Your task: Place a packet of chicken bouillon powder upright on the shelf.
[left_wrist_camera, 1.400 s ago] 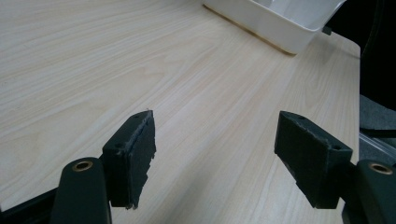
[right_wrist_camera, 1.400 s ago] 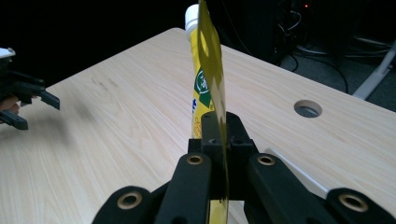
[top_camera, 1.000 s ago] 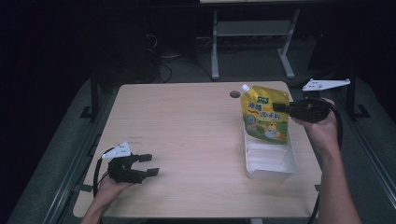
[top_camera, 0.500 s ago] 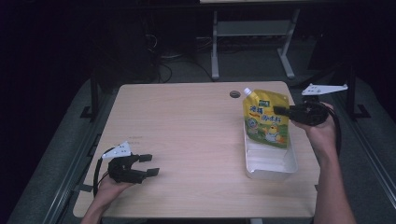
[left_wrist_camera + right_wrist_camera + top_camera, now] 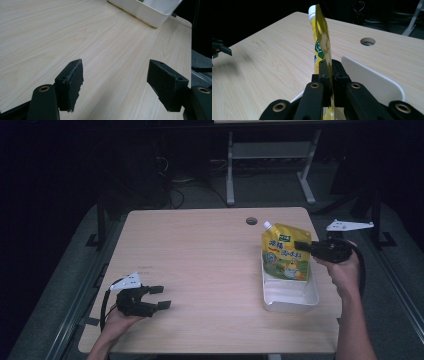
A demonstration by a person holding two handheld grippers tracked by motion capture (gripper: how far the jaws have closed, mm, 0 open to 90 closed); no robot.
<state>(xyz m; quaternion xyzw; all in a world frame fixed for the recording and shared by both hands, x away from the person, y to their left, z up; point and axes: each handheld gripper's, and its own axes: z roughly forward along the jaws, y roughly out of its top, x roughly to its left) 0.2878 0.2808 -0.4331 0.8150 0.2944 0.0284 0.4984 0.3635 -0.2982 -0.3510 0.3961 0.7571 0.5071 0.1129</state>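
Spanning a dark room – pale wooden table (image 5: 200, 255) – grey floor (image 5: 65, 270).

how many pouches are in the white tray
1: a yellow spouted pouch stands upright at the far end of the white tray, pinched at its edge by the right tool. Nothing else shows in the tray.

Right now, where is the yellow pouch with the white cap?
In the high view the yellow pouch stands upright over the far end of the white tray, at the table's right side, pinched at its edge by the right gripper.
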